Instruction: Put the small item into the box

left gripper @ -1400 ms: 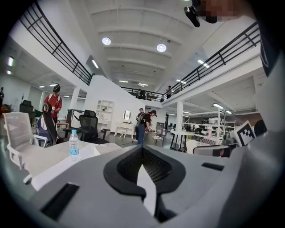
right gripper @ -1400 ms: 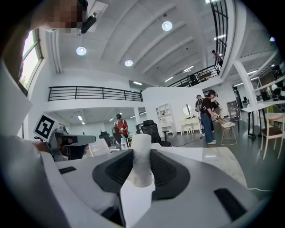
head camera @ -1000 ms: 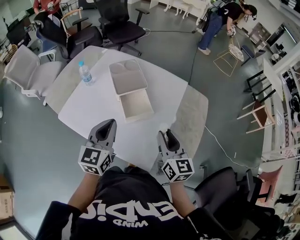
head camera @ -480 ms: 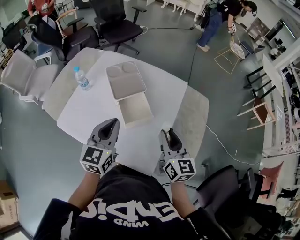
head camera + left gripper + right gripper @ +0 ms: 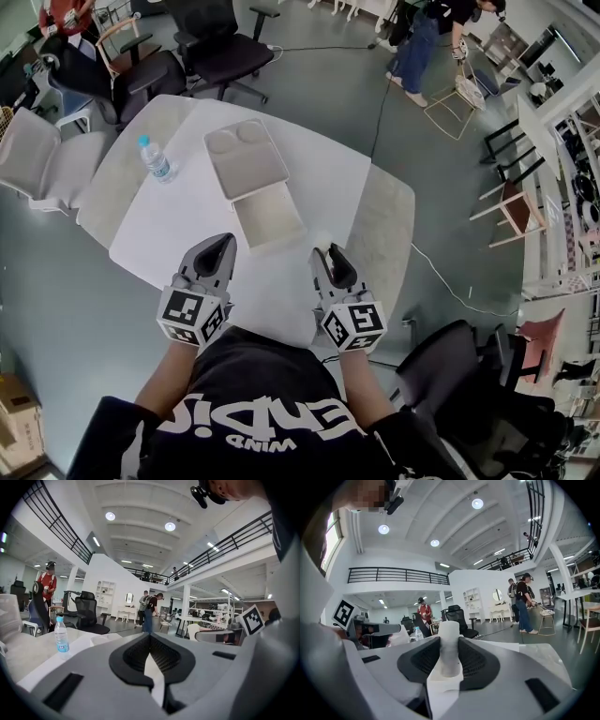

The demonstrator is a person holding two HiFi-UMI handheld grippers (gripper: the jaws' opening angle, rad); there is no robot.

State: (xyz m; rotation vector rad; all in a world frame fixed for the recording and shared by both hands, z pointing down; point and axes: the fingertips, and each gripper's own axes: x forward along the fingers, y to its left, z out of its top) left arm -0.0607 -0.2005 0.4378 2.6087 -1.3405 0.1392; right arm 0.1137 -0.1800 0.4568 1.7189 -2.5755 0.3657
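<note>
With the small item [image 5: 450,641] squeezed in the right tool [image 5: 330,261] near the desk [image 5: 183,225] edge, carry slowly over the open box [image 5: 270,216], go low, then let go. Leave the closed, empty left tool [image 5: 217,253] aside.

The right gripper [image 5: 328,255] has edged forward and a little to the left across the table, towards the box [image 5: 270,223]. A second ago the small white cylinder [image 5: 450,646] stood just ahead of its tips; now it stands upright between the two jaws, which press against its sides. The left gripper [image 5: 217,248] has crept forward only slightly. The wearer's head has swung as well, so the box and the water bottle [image 5: 156,161] now sit further left in the head view. The person [image 5: 417,42] standing across the room has slid up to the top edge.
</note>
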